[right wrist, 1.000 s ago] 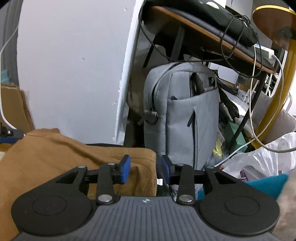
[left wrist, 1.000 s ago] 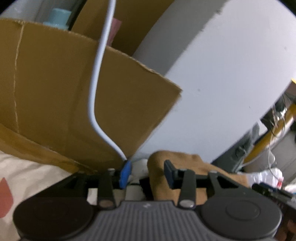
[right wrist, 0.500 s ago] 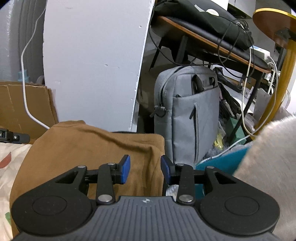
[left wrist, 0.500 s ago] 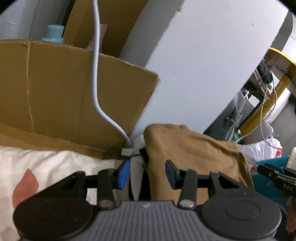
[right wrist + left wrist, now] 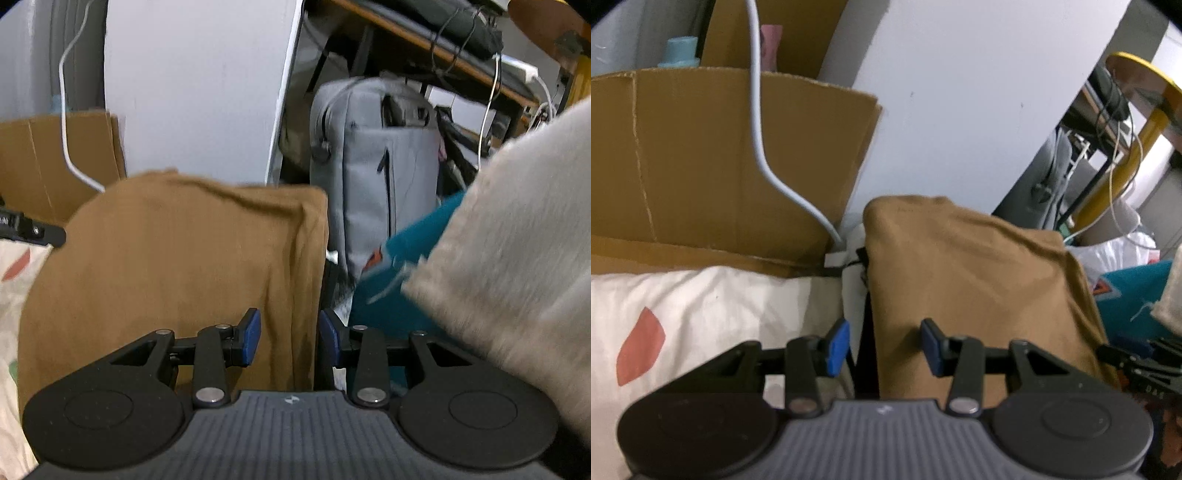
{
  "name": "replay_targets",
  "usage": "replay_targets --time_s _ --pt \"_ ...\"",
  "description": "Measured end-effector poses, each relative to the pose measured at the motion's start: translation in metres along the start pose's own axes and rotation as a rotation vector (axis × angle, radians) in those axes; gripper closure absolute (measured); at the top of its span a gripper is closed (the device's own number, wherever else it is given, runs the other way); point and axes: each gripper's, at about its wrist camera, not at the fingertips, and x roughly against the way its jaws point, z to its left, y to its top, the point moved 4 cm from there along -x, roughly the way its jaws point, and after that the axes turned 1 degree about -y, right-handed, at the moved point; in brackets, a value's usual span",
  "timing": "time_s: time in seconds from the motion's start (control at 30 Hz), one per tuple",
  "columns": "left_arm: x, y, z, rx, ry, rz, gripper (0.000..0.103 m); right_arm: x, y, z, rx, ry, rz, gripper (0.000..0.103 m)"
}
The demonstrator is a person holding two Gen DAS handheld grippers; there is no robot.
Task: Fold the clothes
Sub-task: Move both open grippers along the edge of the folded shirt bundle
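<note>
Both grippers have drawn back from the wall end of the bed since a second ago, so the brown garment (image 5: pixel 979 280), then only a sliver beyond the fingers, now spreads wide in both wrist views. In the same span a pale fuzzy cloth (image 5: pixel 517 258) has come in at the right of the right wrist view, with a teal garment (image 5: pixel 410 243) under it.

Nearest, the right gripper (image 5: pixel 290 334) straddles the brown garment's right edge; its jaws are closing, with that hem between the pads but not yet pinched. The left gripper (image 5: pixel 884 345) stands part open over the garment's left edge, gripping nothing.

The brown garment lies folded flat on the patterned sheet (image 5: pixel 683 314), its far end against the white wall panel (image 5: pixel 960 92). Left of the garment stands a cardboard box (image 5: pixel 701 155) with a white cable (image 5: pixel 764 158) hanging over it; right of it, further off, sits a grey backpack (image 5: pixel 376 155).

Judging by this, the brown piece looks finished, and the pale and teal clothes are likely next for folding.
</note>
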Motion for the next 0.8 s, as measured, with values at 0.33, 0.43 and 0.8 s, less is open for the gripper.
replay_targets --time_s 0.33,0.43,0.8 --pt "-0.012 -0.003 0.001 -0.011 -0.002 0.001 0.057 -0.007 -0.009 -0.005 0.035 -0.035 0.025 0.094" --pt "-0.009 0.0 0.004 -0.005 -0.004 -0.01 0.057 -0.003 -0.008 -0.001 0.042 -0.061 0.022 0.093" --pt "-0.007 0.005 0.013 0.034 -0.008 -0.035 0.057 -0.005 0.024 0.006 -0.017 -0.01 -0.046 0.085"
